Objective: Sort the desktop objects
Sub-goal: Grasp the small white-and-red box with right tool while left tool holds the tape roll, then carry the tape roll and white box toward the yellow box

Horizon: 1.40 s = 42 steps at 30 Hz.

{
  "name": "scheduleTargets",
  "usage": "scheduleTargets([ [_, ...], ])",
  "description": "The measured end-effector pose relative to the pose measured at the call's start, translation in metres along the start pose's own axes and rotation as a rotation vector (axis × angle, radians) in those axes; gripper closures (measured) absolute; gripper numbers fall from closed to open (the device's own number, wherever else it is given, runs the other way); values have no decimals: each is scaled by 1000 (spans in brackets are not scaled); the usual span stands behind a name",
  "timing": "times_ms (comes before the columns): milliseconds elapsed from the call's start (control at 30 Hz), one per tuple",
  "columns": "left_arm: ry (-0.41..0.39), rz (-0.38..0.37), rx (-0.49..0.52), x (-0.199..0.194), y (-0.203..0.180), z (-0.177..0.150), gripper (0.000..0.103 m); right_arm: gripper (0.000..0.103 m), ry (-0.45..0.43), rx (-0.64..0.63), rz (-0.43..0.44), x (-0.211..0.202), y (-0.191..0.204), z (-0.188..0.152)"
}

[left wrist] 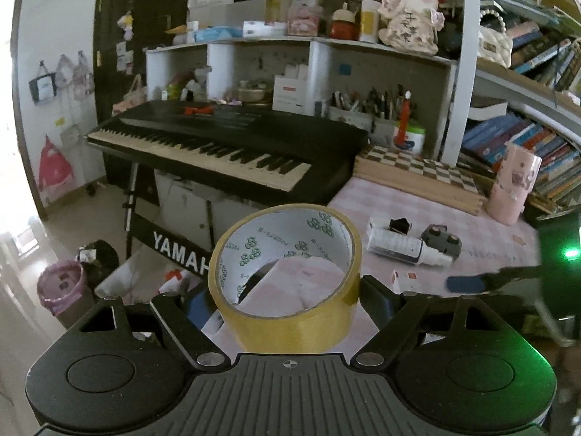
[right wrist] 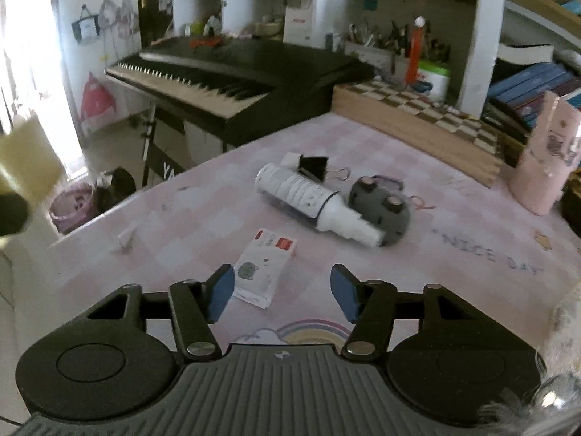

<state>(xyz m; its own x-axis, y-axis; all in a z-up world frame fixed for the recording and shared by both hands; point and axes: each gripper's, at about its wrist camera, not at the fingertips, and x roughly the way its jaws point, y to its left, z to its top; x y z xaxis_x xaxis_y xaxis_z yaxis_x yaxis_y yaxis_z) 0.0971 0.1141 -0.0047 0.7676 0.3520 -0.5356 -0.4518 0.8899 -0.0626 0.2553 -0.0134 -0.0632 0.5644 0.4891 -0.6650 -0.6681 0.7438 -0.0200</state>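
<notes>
My left gripper [left wrist: 287, 299] is shut on a roll of yellow tape [left wrist: 290, 327], held upright above the desk's left edge. The same roll shows as a pale blur [right wrist: 29, 160] at the left of the right wrist view. My right gripper [right wrist: 282, 292] stands open low over the pink desk mat [right wrist: 454, 254], nothing between its pads. A small white packet [right wrist: 263, 269] lies flat just ahead of its left finger. Farther on lie a white spray bottle [right wrist: 308, 200], a black binder clip [right wrist: 314, 163] and a grey round object [right wrist: 381, 210].
A pink patterned cup [right wrist: 544, 167] stands at the right of the desk. A chequered wooden board [right wrist: 417, 116] and white shelves with pens line the back. A black keyboard [right wrist: 232, 72] stands left of the desk, a lined bin [left wrist: 61, 287] on the floor.
</notes>
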Motion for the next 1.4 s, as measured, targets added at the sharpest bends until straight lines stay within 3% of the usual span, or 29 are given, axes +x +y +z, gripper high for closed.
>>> scheduleTargets([
  [167,0,-3,1,-4,-2,1,19,56,1,13,16,13,6,5],
  [400,-11,-16,-18,-15,-8,2,19,75,21,20,22,18,11,2],
  [500,-12,-27,-17,-19,-11,3,19,75,25,19,21,9,9,3],
  [933,-62,-154,61,-50,-40,13,19,75,-77,86,25,-97,-13,-6],
  [1100,-73,-224,94,-63,-52,17,19,75,-112,48,-4,-132,-17,-18],
  [1400,-64,-366,156,-89,-72,16,19,75,-121,120,-49,-194,-26,-46],
])
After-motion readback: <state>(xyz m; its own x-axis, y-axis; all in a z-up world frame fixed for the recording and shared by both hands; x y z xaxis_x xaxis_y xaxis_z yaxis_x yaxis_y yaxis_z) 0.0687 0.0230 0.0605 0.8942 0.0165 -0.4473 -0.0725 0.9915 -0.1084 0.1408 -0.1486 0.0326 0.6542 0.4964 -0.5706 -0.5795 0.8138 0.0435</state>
